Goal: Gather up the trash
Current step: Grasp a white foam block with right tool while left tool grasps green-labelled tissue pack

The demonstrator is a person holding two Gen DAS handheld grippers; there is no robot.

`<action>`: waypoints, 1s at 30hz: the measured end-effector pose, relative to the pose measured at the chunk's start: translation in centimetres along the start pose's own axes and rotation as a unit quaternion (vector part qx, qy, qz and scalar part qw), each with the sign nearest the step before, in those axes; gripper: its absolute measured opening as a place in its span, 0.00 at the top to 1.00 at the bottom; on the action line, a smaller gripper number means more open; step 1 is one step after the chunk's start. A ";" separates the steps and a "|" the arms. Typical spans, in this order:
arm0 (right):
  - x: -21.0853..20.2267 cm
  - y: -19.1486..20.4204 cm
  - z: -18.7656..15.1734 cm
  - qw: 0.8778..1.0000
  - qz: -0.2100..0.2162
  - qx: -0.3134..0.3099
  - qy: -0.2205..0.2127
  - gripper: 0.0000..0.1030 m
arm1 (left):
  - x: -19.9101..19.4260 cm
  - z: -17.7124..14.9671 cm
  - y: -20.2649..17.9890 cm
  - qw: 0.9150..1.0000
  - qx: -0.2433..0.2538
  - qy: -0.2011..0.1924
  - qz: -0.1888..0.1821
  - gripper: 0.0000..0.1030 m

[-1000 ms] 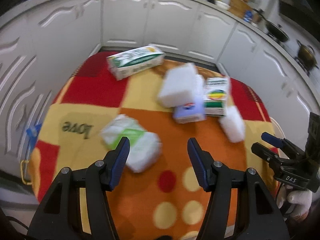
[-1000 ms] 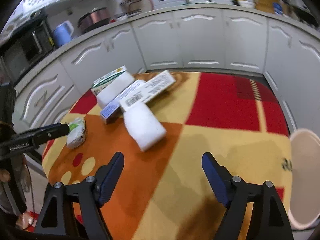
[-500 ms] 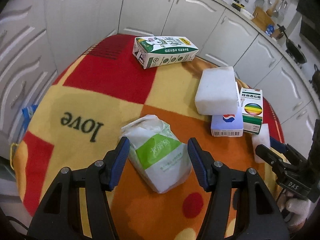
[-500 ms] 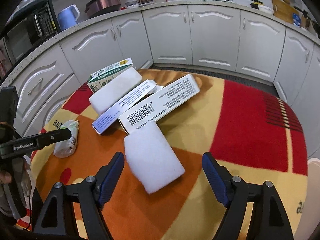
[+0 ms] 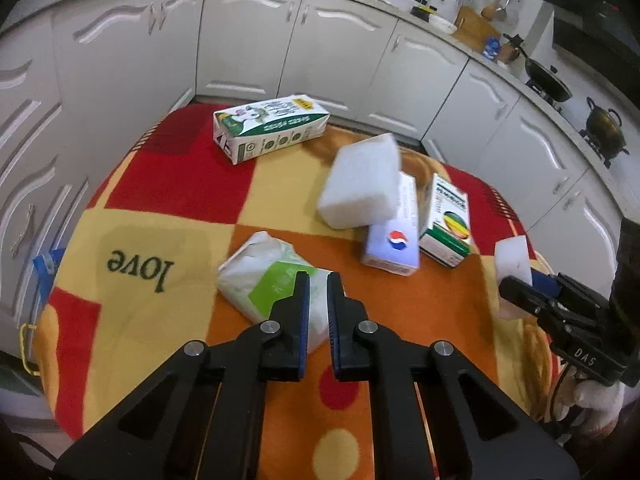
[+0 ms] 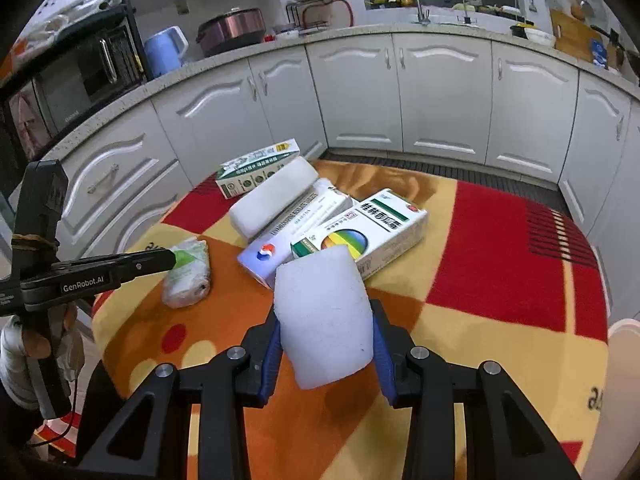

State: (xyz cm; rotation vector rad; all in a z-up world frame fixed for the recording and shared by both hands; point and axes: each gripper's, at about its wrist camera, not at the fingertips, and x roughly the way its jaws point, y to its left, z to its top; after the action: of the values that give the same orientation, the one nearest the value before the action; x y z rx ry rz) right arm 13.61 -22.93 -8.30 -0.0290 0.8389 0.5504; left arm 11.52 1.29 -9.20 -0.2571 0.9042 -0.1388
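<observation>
Left wrist view: left gripper (image 5: 316, 304) nearly closed, pinching the near edge of the tissue pack (image 5: 268, 276); pack long axis running away-left from the tips. Milk carton (image 5: 270, 128) far beyond the pack.

Right wrist view: right gripper (image 6: 326, 344) clamped on the white foam block (image 6: 324, 316), just near of the medicine box (image 6: 376, 228). Bin rim (image 6: 624, 360) at the right of the block, nearer the right hand.

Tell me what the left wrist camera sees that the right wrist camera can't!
Only the left wrist view shows a black pot on the stove at far right. Only the right wrist view shows a light blue kettle and a black microwave oven on the counter. Both show the green-and-white milk carton lying flat, the soft white-and-green tissue pack pinched by the left gripper, and the white foam block squeezed in the right gripper.
</observation>
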 end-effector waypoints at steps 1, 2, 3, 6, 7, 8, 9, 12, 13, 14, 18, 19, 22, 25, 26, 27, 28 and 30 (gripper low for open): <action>-0.2 0.0 -0.1 1.000 0.000 -0.001 -0.001 0.63 | 0.0 0.0 0.1 1.000 -0.004 0.005 -0.004 0.94; -0.4 0.1 -0.2 1.000 -0.001 -0.001 0.000 0.63 | 0.0 0.0 0.3 1.000 -0.012 0.013 -0.006 0.93; -0.6 0.1 -0.3 1.000 -0.001 -0.002 0.000 0.63 | 0.1 0.0 0.5 1.000 -0.021 0.018 -0.004 0.93; -1.0 0.0 -0.7 1.000 -0.001 0.000 0.000 0.63 | 0.3 -0.5 1.3 0.999 -0.046 0.026 0.010 0.65; -1.0 0.0 -0.8 1.000 -0.001 0.000 0.000 0.63 | 0.4 -0.7 1.6 0.998 -0.056 0.027 0.013 0.53; -1.0 0.0 -0.9 1.000 0.000 -0.001 0.000 0.63 | 0.6 -0.9 1.9 0.997 -0.068 0.028 0.012 0.35; -0.9 0.1 -0.9 1.000 0.002 -0.001 0.002 0.63 | 0.9 -1.0 2.3 0.996 -0.086 0.029 0.006 0.31; -0.7 0.3 -1.1 1.000 0.004 -0.004 0.005 0.63 | 2.4 -0.8 2.6 0.993 -0.115 0.033 0.022 0.31; -0.7 0.3 -1.2 1.000 0.004 -0.005 0.006 0.63 | 3.2 -0.6 2.5 0.992 -0.117 0.039 0.028 0.31; -0.6 0.3 -1.2 1.000 0.004 -0.005 0.006 0.63 | 3.9 -0.4 2.2 0.992 -0.111 0.042 0.037 0.31; -0.9 -0.1 -1.3 1.000 0.002 0.000 0.004 0.63 | 4.8 0.4 1.0 0.994 -0.095 0.037 0.048 0.34; -0.9 -0.2 -1.3 1.000 0.001 0.000 0.003 0.63 | 5.0 0.4 0.8 0.994 -0.091 0.034 0.045 0.41; -1.2 -0.5 -1.3 1.000 -0.001 0.005 0.001 0.63 | 5.2 0.2 0.3 0.996 -0.069 0.035 0.036 0.71; -1.5 -0.7 -1.5 1.000 -0.001 0.007 -0.002 0.63 | 4.2 -0.1 0.1 0.998 -0.062 0.028 0.019 0.80; -1.8 -0.8 -1.5 1.000 -0.001 0.008 -0.004 0.63 | 3.4 -0.2 -0.2 0.998 -0.055 0.023 0.015 0.81; -2.1 -0.8 -1.5 1.000 -0.001 0.009 -0.006 0.63 | 2.8 -0.3 -0.4 0.999 -0.049 0.018 0.012 0.82; -2.2 -0.8 -1.5 1.000 0.000 0.009 -0.008 0.63 | 2.2 -0.4 -0.7 0.999 -0.043 0.015 0.010 0.82; -2.9 -0.9 -1.6 1.000 0.000 0.009 -0.015 0.63 | 0.8 -0.5 -2.0 1.000 -0.022 0.008 0.002 0.82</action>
State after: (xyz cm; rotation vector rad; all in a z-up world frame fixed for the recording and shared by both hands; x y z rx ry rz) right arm 11.38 -25.35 -7.48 -0.0035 0.8155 0.5418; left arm 11.57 -0.90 -9.54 -0.2950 0.9240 -0.1177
